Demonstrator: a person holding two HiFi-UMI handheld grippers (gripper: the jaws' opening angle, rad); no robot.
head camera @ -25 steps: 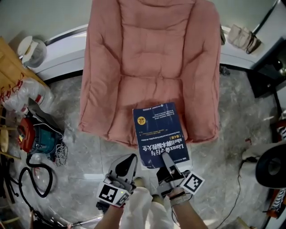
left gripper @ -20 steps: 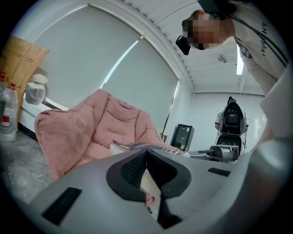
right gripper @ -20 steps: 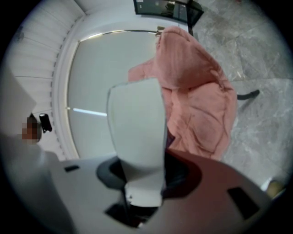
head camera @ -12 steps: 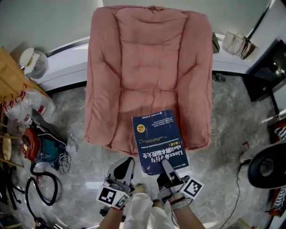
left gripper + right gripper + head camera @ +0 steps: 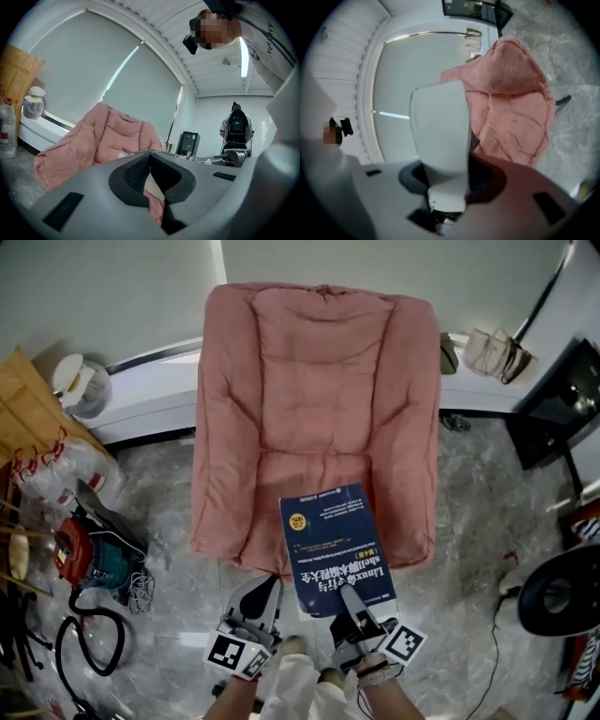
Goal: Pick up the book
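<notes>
Down by the left wall sits clutter that plays no part here: brown cardboard (image 5: 28, 395), a white jar (image 5: 80, 385), a red and teal power tool (image 5: 89, 554) and a coil of black hose (image 5: 80, 638) on the marble floor (image 5: 169, 493).

Next comes the left claw (image 5: 270, 582). Its jaws are pressed together with nothing between them, and it hangs just beside the book's near left corner, not touching it as far as I can tell.

The book (image 5: 333, 540), with its dark blue cover facing up, sticks out level from the right claw (image 5: 352, 594), which is clamped on its near edge. Its far end lies over the front lip of the pink armchair (image 5: 314, 399). From above I cannot say whether that end brushes the cushion, but along the right claw's own jaws the chair sits well beyond the book, so I judge it to be off the seat.

To my eye the pick-up is almost done: the grip is made and the book is carried by one claw alone. What remains is to bring it fully clear and keep it steady, since a hold on one edge could let it droop.

Off to the right are a beige bag (image 5: 492, 351) and a black cabinet (image 5: 562, 399).

By count: one book, one armchair, two claws, only one of them loaded.
</notes>
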